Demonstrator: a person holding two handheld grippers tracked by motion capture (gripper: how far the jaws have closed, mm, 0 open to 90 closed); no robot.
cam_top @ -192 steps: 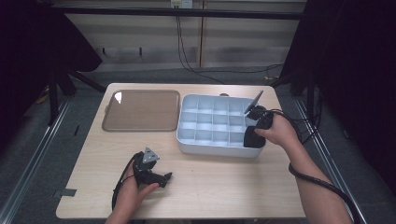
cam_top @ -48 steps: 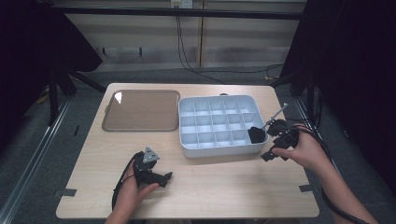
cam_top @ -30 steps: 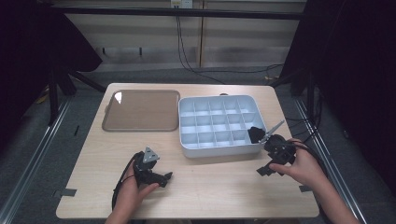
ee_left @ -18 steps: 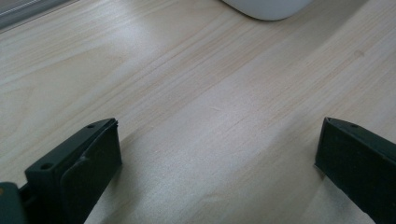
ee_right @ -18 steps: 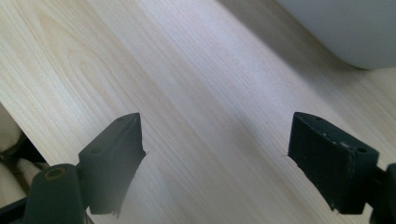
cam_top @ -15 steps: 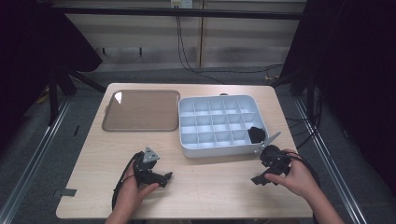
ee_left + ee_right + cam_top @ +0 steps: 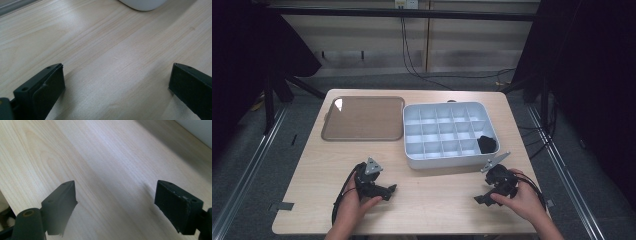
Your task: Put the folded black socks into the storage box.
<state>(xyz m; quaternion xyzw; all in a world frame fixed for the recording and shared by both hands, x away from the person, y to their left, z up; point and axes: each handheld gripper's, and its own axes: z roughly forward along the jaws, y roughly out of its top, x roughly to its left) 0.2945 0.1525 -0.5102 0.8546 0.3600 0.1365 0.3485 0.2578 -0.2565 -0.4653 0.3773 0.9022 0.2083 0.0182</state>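
A small black object lies in a right-hand front compartment of the white divided organiser tray. My right gripper rests low over the wooden table in front of the tray's right corner, held by a hand; its jaws stand wide apart over bare wood, as the right gripper view shows. My left gripper sits at the table's front left in the other hand, jaws also spread wide with nothing between them.
A brown flat tray lies at the back left of the table, beside the organiser. Bare wood stretches between the two grippers along the front edge. Cables trail from both grippers toward the person.
The right gripper left the black object in the organiser, then drew back toward the front edge and came down near the table. The left gripper has stayed put.
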